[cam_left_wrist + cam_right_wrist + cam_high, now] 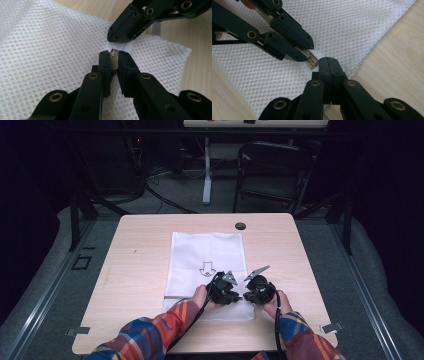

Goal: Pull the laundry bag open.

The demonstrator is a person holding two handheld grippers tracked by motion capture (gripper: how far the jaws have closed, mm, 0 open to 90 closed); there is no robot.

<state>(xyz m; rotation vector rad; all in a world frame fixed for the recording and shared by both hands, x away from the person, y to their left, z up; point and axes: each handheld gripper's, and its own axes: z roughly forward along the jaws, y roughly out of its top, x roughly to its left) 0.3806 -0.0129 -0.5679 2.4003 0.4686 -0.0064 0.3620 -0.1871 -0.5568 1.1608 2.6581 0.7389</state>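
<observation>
A white mesh bag [207, 250] lies flat on the wooden table [140, 270], a small arrow printed on it. Both grippers meet at its near edge. My left gripper [113, 56] is shut on a small metal zipper pull [114, 59] that sticks up between its pads. The same pull [311, 61] pokes out of those jaws in the right gripper view. Tip to tip with it, my right gripper [327, 61] is shut on a pinch of the mesh bag [352, 32] beside the pull. In the high view the left gripper [236, 295] and right gripper [249, 295] nearly touch.
A round cable hole [240, 226] sits near the table's far edge. Bare wood lies to the left and right of the bag. A dark folding chair [272, 170] and a white stand leg [207, 170] are on the floor beyond the table.
</observation>
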